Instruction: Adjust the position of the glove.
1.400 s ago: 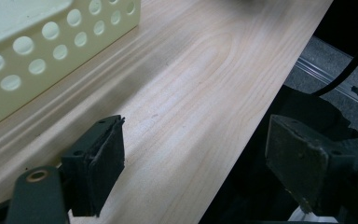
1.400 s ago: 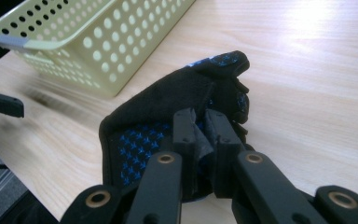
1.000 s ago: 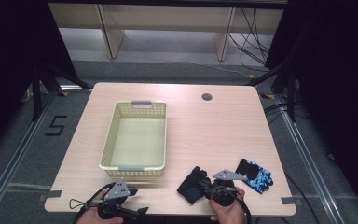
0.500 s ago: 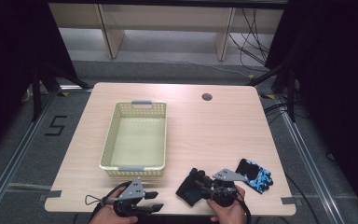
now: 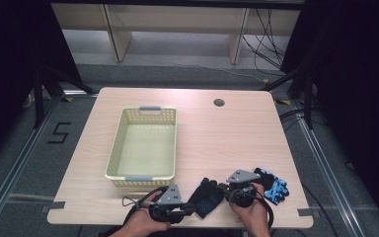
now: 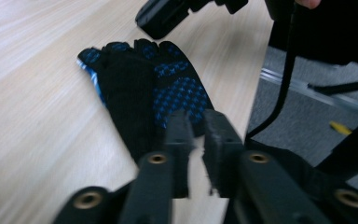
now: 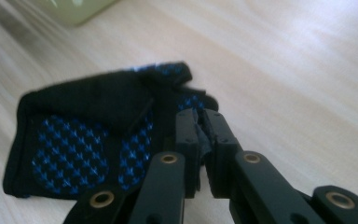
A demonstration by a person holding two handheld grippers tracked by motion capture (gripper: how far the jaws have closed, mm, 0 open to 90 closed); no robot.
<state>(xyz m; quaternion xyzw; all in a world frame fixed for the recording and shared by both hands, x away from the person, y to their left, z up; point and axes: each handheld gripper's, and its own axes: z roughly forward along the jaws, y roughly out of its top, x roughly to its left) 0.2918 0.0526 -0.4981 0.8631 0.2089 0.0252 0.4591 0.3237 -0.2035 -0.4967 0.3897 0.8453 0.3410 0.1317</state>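
Leftward of the black glove (image 5: 206, 197), the left gripper (image 5: 186, 210) has been carried across the table's near edge toward it, from a spot well off to the left a second ago to a place right at the glove's near end. Its jaws have just been closing; in the left gripper view they stand nearly together at the glove's cuff (image 6: 168, 105), and a pinch of fabric is probably caught between them, though blur leaves that unsettled. The right gripper (image 5: 223, 187) has shifted only slightly and is set at the glove's opposite side. Its jaws have likewise been closing, and in the right gripper view a fold of dark cloth is seen nipped between the tips (image 7: 200, 122), so the glove is judged clamped there.

The glove lies flat on the wooden table (image 5: 237, 133) near the front edge, dotted blue grip pattern upward. A second, blue-patterned glove (image 5: 275, 186) rests just beside the right hand (image 5: 249, 212), untouched. The pale basket (image 5: 145, 175) stands empty, well apart to the left rear.

With both ends apparently pinched, the glove is judged ready to be lifted or stretched; the basket is the likely destination.
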